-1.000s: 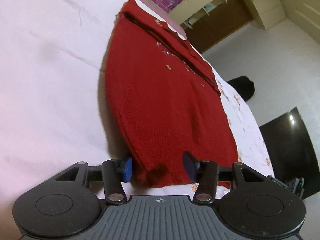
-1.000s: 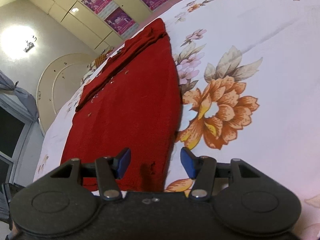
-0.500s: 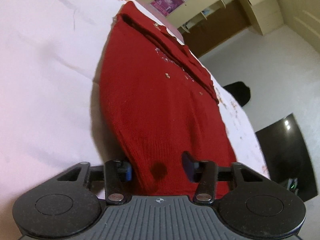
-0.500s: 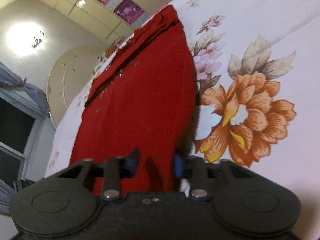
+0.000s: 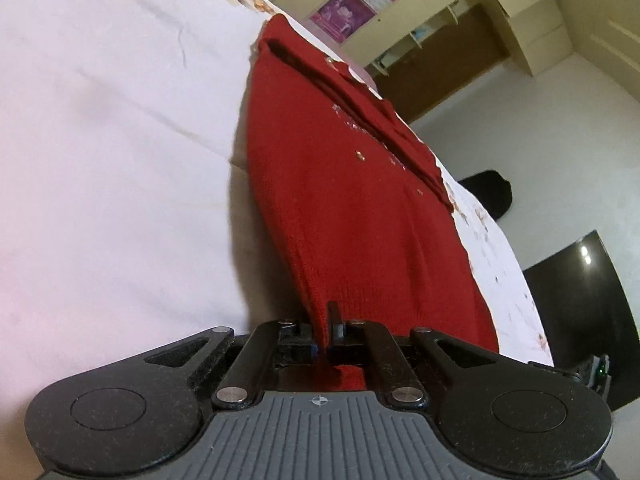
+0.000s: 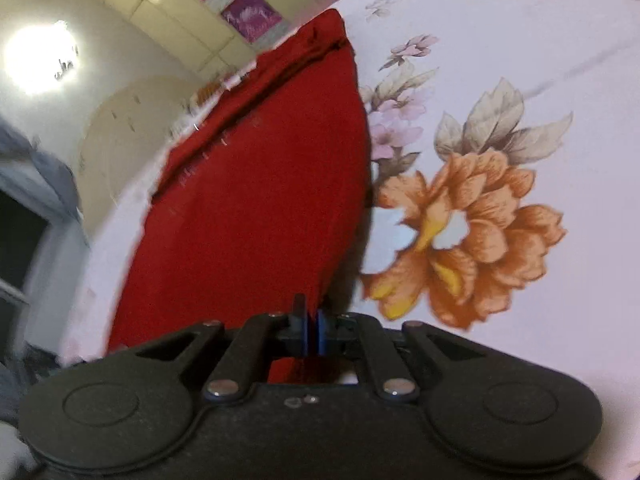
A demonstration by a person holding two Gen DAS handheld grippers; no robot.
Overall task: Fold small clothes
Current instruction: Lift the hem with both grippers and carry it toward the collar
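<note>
Left claw (image 5: 323,330) clamped on red knit sweater (image 5: 352,208) hem corner; right claw (image 6: 311,326) closing, pinching opposite hem corner; floral bedsheet (image 6: 500,128) beneath.

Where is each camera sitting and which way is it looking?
Left wrist: on the left tool, looking forward and down along its fingers over the red sweater on a white bedsheet; only that tool shows, pinching the near hem.
Right wrist: on the right tool, facing along the sweater beside a printed orange flower; its jaws are closing on the hem.
Shared: the same sweater, bedsheet and purple wall posters.
</note>
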